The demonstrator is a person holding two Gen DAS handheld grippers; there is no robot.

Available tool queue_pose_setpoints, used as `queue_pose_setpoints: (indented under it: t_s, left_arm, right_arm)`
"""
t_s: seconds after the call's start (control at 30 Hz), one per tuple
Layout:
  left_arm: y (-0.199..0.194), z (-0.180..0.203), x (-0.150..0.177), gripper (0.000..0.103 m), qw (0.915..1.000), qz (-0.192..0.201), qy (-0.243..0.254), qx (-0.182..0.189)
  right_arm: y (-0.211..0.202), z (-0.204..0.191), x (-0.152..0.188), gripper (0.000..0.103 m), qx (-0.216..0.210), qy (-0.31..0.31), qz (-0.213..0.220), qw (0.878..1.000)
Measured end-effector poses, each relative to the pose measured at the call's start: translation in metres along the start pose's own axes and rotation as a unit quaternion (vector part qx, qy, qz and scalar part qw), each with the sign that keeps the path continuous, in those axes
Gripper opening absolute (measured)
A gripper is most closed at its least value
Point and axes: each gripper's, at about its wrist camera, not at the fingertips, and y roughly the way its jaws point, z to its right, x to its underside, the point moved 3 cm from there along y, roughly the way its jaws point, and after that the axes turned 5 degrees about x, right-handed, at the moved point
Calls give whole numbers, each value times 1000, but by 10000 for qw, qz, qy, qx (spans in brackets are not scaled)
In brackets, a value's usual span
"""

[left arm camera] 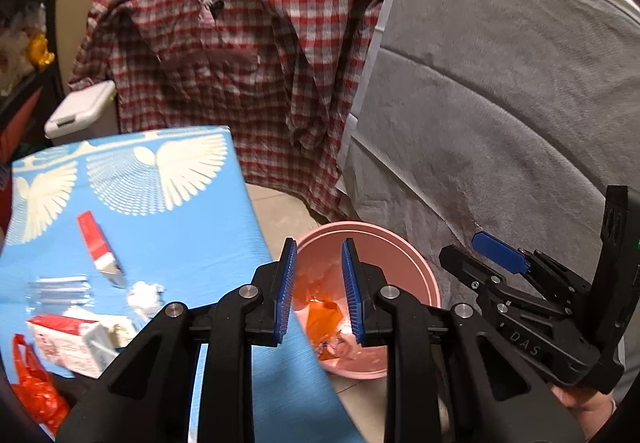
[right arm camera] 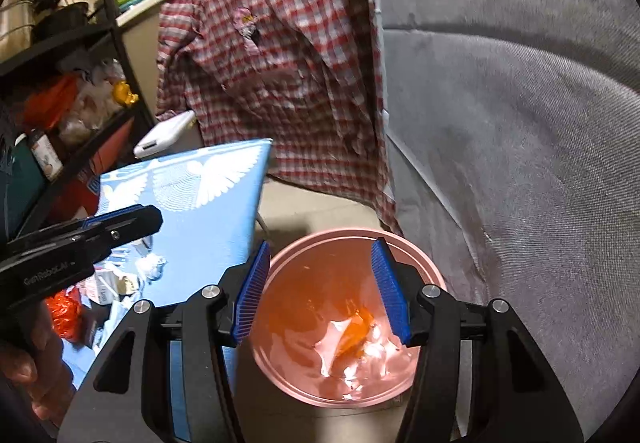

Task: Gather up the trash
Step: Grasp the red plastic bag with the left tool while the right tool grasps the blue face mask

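Observation:
A pink bin (left arm camera: 424,275) stands on the floor beside the blue table (left arm camera: 192,243); it holds orange and clear wrappers (left arm camera: 324,317). My left gripper (left arm camera: 318,295) is open and empty over the table's right edge and the bin. On the table lie a red-white packet (left arm camera: 96,243), a crumpled white paper (left arm camera: 144,297), a clear wrapper (left arm camera: 60,291), a red-white carton (left arm camera: 76,341) and an orange bag (left arm camera: 32,387). My right gripper (right arm camera: 324,299) is open and empty above the bin (right arm camera: 288,255), with the wrappers (right arm camera: 352,335) below it.
A red checked shirt (left arm camera: 240,43) hangs behind the table. A grey padded cover (left arm camera: 500,103) stands to the right of the bin. A white lidded box (left arm camera: 80,111) sits behind the table. Dark shelves (right arm camera: 60,103) with clutter stand at the left.

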Motion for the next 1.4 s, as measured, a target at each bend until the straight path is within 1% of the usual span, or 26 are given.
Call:
queue_pose_setpoints:
  t_s: [0.07,0.17,0.27,0.33,0.43,0.6,0.7,0.87,1.0,1.1,1.2,1.27,1.3,1.37,1.4]
  left_arm:
    - [-13,-6,1,21,10000,60,40,-50]
    - [-34,-17,2,19,9997,179,84,-157]
    - [-61,-35,5,19,9990,295,104,-313]
    - [-78,-47,8,18,9984,373,91,-421]
    - [-102,-68,14,17,9972,471,21,-584]
    - [-139,-108,27,16,9944,568,-141,-874]
    - [-158,-130,40,16,9928,560,-233,-1032]
    - [-183,-165,68,16,9902,424,-328,-1291]
    - [-194,-190,90,16,9881,269,-443,-1448]
    - [-196,-205,101,16,9879,141,-553,-1443]
    - [-192,-213,107,16,9888,-5,-630,-1351]
    - [-187,-215,110,17,9901,-133,-673,-1227]
    - [-185,-216,112,17,9899,-158,-670,-1236]
    - [-178,-217,115,24,9897,-272,-654,-1243]
    - [-175,-219,117,30,9897,-319,-641,-1243]
  right_arm:
    - [-6,-7,1,53,-50,-53,94,9999]
    - [-14,-19,2,50,-205,-108,217,9995]
    - [-22,-32,5,42,-368,-259,293,9986]
    - [-25,-41,8,32,-491,-312,300,9979]
    - [-31,-56,11,23,-705,-388,315,9963]
    - [-40,-81,14,21,-920,-534,367,9936]
    - [-42,-99,18,19,-1157,-562,300,9912]
    - [-41,-132,30,19,-1473,-700,107,9866]
    - [-35,-162,43,19,-1659,-908,-79,9819]
    - [-28,-180,53,19,-1727,-1072,-237,9788]
    - [-18,-190,61,21,-1764,-1145,-448,9766]
    - [-10,-195,66,21,-1782,-1143,-609,9754]
    - [-5,-198,69,21,-1800,-1149,-709,9744]
    - [1,-201,73,21,-1785,-1159,-809,9737]
    - [5,-203,75,21,-1777,-1179,-874,9731]
